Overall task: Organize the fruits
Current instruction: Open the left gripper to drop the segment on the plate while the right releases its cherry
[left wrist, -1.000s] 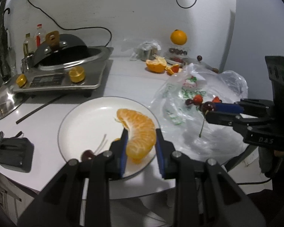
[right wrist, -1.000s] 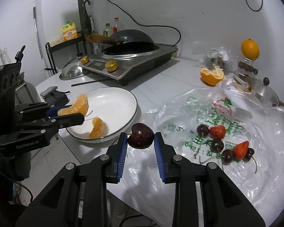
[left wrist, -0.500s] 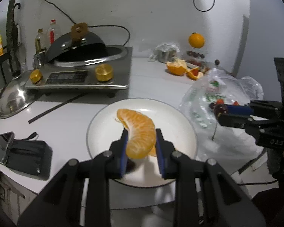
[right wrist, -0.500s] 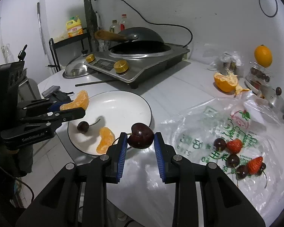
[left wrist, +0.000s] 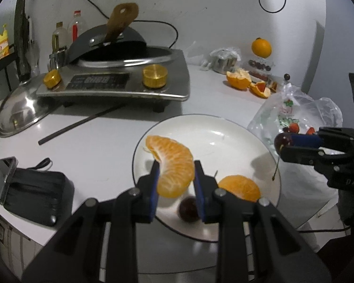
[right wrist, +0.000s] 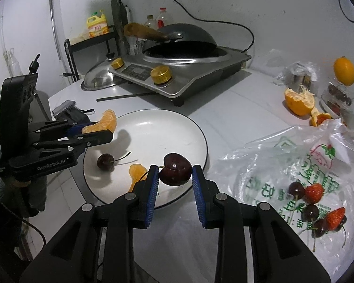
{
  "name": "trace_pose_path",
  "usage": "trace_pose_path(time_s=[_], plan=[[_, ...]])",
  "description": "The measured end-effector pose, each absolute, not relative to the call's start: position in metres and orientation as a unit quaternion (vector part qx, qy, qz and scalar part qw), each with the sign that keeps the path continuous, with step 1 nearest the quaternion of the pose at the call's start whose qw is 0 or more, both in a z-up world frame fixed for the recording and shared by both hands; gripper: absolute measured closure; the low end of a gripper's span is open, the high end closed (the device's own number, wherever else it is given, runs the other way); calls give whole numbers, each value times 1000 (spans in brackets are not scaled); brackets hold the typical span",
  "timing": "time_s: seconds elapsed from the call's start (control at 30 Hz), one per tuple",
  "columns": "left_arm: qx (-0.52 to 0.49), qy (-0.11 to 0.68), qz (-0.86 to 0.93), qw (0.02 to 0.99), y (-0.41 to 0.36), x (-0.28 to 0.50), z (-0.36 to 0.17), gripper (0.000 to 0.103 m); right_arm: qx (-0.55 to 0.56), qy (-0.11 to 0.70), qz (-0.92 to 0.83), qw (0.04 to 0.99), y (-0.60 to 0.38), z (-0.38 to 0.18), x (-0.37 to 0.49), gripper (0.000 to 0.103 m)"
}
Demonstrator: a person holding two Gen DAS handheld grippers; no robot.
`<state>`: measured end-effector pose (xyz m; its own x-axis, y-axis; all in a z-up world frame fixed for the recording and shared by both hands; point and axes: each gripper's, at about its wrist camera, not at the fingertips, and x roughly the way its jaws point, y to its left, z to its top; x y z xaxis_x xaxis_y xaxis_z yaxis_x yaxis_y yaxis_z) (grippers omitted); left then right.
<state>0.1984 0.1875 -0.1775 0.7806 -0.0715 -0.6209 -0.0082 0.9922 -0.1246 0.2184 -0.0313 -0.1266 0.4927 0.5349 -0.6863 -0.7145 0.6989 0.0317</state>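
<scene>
Orange segment (left wrist: 173, 165) pinched in the left gripper (left wrist: 175, 184) and dark cherry (right wrist: 175, 172) in the right gripper (right wrist: 175, 185) hang over the white plate (right wrist: 177, 127); over-squeezing could burst either, and the released cherry may roll onto the bench (right wrist: 236, 108).

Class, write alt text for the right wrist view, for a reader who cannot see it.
The right claw grips a dark cherry above the near rim of a white plate holding another cherry and an orange segment. At left, the left claw holds a second segment; cherries and strawberries lie on a plastic bag at right.
</scene>
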Motion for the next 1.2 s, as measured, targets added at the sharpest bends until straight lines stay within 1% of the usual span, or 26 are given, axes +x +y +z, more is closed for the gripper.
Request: trace_pose_path(time_s=[0.6, 1.2], plan=[[-62, 349, -34, 935, 192, 215, -197, 75, -135, 374, 367, 841, -7, -151, 240, 72], [-47, 355, -28, 933, 186, 215, -197, 72, -131, 390, 364, 835, -1, -160, 241, 72]])
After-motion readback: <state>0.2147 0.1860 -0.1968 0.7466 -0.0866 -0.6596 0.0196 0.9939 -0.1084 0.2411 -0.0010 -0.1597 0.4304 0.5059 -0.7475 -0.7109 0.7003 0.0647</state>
